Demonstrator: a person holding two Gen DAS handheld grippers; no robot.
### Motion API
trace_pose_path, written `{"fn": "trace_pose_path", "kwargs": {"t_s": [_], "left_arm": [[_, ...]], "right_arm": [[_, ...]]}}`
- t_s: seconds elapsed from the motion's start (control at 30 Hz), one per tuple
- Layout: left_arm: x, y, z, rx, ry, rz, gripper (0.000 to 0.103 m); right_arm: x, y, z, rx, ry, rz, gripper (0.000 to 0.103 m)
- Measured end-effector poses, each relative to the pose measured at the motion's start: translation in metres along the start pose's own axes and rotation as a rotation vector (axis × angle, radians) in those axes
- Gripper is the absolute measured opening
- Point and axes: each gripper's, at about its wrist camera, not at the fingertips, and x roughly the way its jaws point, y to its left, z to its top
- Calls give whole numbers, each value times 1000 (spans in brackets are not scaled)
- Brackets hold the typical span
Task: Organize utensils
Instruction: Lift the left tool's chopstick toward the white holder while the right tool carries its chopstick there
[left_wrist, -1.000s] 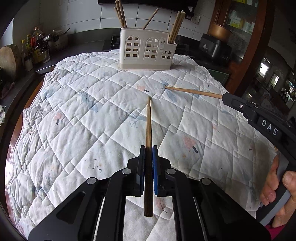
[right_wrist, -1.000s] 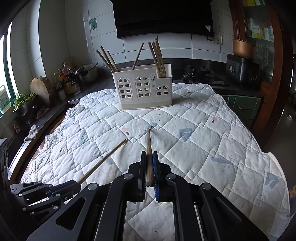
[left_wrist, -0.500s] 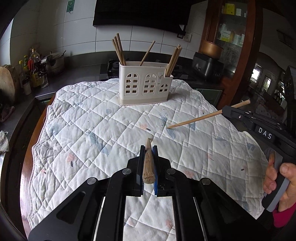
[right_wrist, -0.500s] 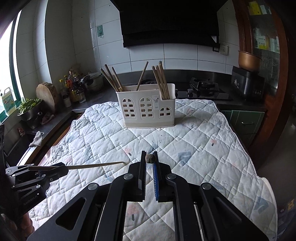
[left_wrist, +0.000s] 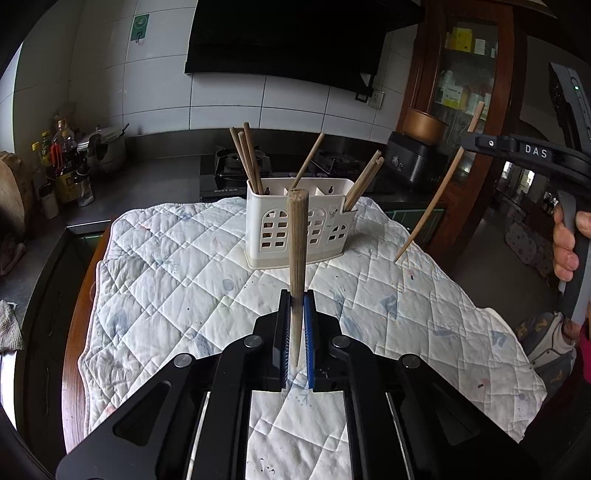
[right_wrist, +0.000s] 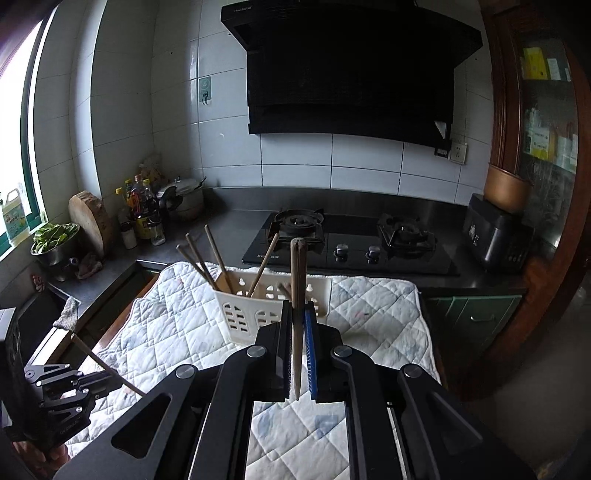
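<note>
Chopsticks (left_wrist: 297, 266) clenched in each tool (left_wrist: 295, 332); holder (left_wrist: 301, 225) ahead on quilt (left_wrist: 166, 280).

Caddy (right_wrist: 271, 308) front — hidden behind fingers (right_wrist: 284, 332); caddy compartment contents unreadable.

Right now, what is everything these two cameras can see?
utensil holder: one, white, far end of the quilt, chopsticks standing in it
held chopsticks: two, wooden, one in the left gripper, one in the right gripper
quilt: one, white, covering the table
gas stove: one, black, counter behind
range hood: one, black, on the wall
bottles: several, mixed colours, counter's left end
greens bowl: one, metal, by the window
left gripper: black, fingers shut on its chopstick
right gripper: black, likewise
hand: one, on the right gripper's handle
</note>
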Motion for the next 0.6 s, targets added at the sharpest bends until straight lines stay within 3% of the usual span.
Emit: {"fn": "trace_pose_path", "kwargs": {"t_s": [0.3,0.6], "left_arm": [[1,1,59,29,-82,-4,6],[-14,-13,131,85,-245,12,6]], "right_arm": [[56,-15,63,12,-62,-46,6],[117,-18,66,13,-32,-47,6]]}}
